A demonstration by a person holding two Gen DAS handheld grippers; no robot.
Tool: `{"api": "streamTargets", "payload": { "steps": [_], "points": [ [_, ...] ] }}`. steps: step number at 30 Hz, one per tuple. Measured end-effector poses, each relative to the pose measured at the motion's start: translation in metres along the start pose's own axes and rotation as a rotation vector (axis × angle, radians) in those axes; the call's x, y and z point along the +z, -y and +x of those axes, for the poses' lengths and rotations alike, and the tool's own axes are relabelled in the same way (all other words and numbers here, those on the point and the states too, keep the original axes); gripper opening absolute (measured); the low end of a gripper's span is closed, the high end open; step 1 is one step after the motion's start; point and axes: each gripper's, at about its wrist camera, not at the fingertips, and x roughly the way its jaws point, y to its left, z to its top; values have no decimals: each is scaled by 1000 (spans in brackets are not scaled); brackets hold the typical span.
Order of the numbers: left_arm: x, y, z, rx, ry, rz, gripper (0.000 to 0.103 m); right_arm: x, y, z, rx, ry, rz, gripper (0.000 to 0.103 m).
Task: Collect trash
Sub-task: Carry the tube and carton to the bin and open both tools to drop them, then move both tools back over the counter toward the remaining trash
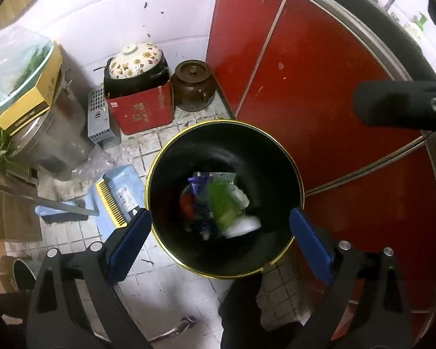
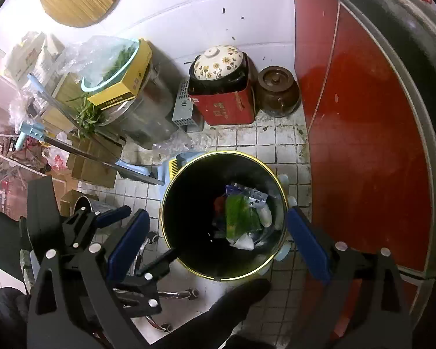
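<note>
A black round trash bin with a gold rim point(image 1: 157, 174) stands on the tiled floor; it also shows in the right wrist view point(image 2: 171, 180). Inside lie wrappers: a green packet point(image 1: 222, 200) point(image 2: 239, 215), a purple-blue bag point(image 1: 202, 192), crumpled white paper point(image 1: 242, 225) point(image 2: 242, 242) and something red point(image 1: 186, 205). My left gripper point(image 1: 219, 232) hangs open and empty above the bin, its blue pads point(image 1: 128, 244) either side of the rim. My right gripper point(image 2: 215, 238) is also open and empty above the bin. The left gripper point(image 2: 136, 241) shows at the lower left of the right wrist view.
Red cabinet doors point(image 1: 319, 87) stand right of the bin. Behind it are a brown clay jar point(image 1: 193, 84), a red box with a flowered pot point(image 1: 139, 104), a steel drum point(image 1: 52, 139) with a yellow box on top, and a blue dustpan point(image 1: 119, 195). A dark shoe point(image 1: 241, 305) is near.
</note>
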Motion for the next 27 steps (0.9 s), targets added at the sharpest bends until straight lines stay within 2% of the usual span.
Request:
{"api": "streamTargets", "payload": {
  "steps": [5,8,12,15,19,20,23,27],
  "points": [
    [2,7,-26,14,24,24,93,-7,1,-32,-7,25,7,92],
    [6,23,-53,27,41,57,93,-15,3,-66,-12,57,28,92],
    [16,59,-96,36,67,151,94,-39,14,-150,-55,148,76,93],
    [22,108,-135,12,128,268,96,-70,33,-218,-131,227,133,94],
    [22,189,-181,-92,202,466,96,-131,65,-308,-263,335,255,95],
    [19,221,-193,-126,222,542,96,-147,73,-326,-303,353,288,95],
    [10,282,-214,-240,229,660,96,-214,99,-389,-436,423,431,95],
    [-18,373,-236,-390,225,838,96,-301,121,-448,-577,486,613,95]
  ]
}}
